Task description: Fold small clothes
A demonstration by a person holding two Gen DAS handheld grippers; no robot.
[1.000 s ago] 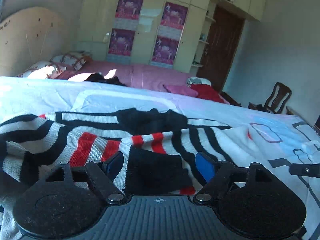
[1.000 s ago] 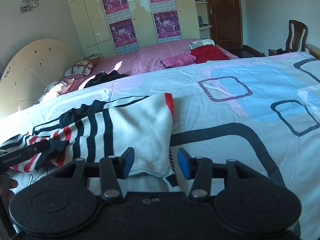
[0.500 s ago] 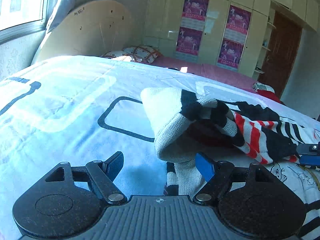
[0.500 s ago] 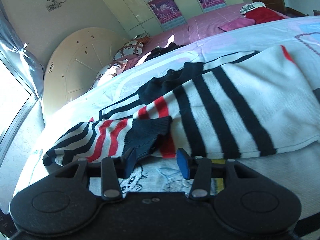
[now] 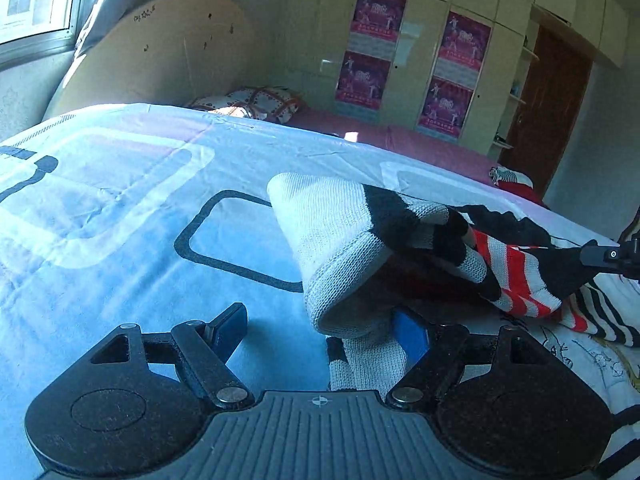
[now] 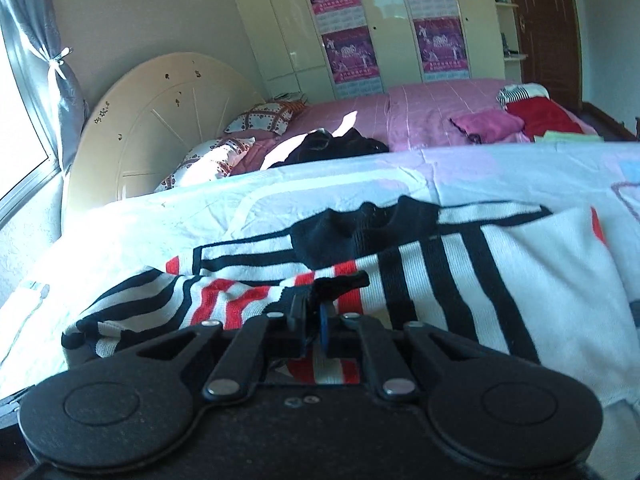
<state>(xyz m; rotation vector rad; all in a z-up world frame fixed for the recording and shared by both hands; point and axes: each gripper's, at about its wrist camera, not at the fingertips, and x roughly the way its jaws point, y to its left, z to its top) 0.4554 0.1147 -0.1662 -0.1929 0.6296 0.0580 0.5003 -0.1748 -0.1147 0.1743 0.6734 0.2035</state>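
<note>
A knitted sweater (image 5: 340, 232) in white with black and red stripes lies on the light blue bedsheet (image 5: 120, 208). My left gripper (image 5: 320, 324) is open at its near left corner, and the white hem rests over the right pad (image 5: 410, 334). In the right wrist view the sweater (image 6: 460, 264) spreads across the bed with one sleeve folded over it. My right gripper (image 6: 312, 316) is closing its jaws, and the sleeve's black cuff (image 6: 340, 280) is pinched between the pads. The right gripper's finger (image 5: 608, 256) also shows at the left wrist view's right edge, at the lifted cuff.
Behind this bed stands a second bed with a pink cover (image 6: 420, 116), patterned pillows (image 6: 260, 118), a dark garment (image 6: 336, 146) and folded red and pink clothes (image 6: 536, 114). A round cream headboard (image 6: 160, 120), a wardrobe with posters and a brown door lie beyond.
My right gripper's jaws have come together on the black sleeve cuff after sliding left across the sweater. My left gripper swung left to the sweater's white hem and stays open.
</note>
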